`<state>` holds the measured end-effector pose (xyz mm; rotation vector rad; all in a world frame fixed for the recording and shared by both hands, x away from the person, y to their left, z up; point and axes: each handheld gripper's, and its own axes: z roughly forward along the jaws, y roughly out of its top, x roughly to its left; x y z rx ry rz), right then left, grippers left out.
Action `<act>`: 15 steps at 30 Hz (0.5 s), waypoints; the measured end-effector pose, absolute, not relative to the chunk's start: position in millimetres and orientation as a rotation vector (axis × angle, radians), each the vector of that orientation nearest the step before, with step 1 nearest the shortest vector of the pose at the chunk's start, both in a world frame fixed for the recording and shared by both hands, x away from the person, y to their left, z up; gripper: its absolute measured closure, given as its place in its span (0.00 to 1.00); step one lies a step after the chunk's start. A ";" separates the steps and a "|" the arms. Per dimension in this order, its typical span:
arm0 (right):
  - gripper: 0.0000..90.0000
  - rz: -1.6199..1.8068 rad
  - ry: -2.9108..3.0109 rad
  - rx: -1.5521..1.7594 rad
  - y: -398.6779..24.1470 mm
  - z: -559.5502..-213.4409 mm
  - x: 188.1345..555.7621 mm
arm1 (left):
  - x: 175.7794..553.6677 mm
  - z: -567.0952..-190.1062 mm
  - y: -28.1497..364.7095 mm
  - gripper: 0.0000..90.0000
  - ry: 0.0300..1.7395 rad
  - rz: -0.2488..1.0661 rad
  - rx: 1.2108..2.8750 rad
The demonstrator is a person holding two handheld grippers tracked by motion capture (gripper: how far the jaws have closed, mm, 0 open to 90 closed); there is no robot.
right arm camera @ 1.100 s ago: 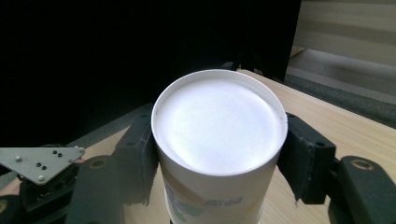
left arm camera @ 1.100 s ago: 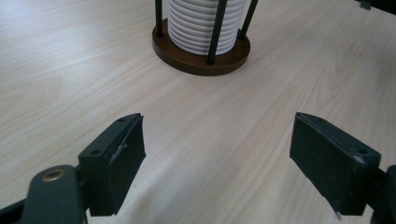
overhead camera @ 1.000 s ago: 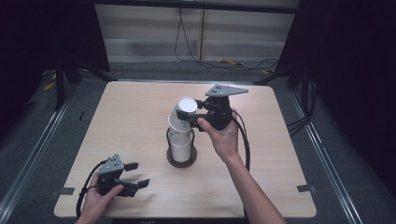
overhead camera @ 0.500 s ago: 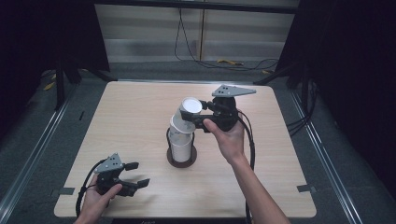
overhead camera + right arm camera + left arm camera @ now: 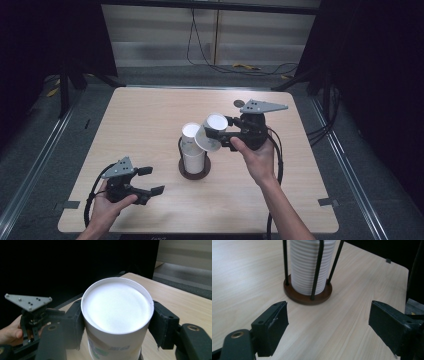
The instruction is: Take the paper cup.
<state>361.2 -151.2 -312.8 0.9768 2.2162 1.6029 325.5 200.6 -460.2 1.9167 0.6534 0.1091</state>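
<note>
Now lifted clear of the stack [image 5: 193, 150] and tilted just right of its top, cup [image 5: 212, 131] clamped in right tool [image 5: 220, 134], one cup separated; left tool [image 5: 150, 181] wide and idle near the stack's left on table [image 5: 140, 115].

Tabletop [image 5: 150, 125]: pale wood, fine light grain. Paper cup [image 5: 116, 315] in right hand-held gripper [image 5: 225, 135]: white, with a green and blue print low on its wall. Cup stack [image 5: 310, 265] near tabletop centre: white, horizontally ribbed. Stand [image 5: 307, 296]: dark brown round base, thin black upright rods. Both hand-held grippers: black bodies and jaws, each topped by a grey three-cornered plate; left hand-held gripper [image 5: 145, 182] near the front left corner. Cables black.
</note>
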 end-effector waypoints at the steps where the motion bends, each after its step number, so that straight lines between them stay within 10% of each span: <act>1: 0.40 1.597 2.222 0.979 -152.2 -313.5 359.7 | 326.3 -458.0 197.8 0.18 0.644 0.117 1.917; 15: 0.40 1.605 2.269 0.985 -157.1 -331.5 342.6 | 335.6 -428.9 152.5 0.18 0.538 0.084 1.886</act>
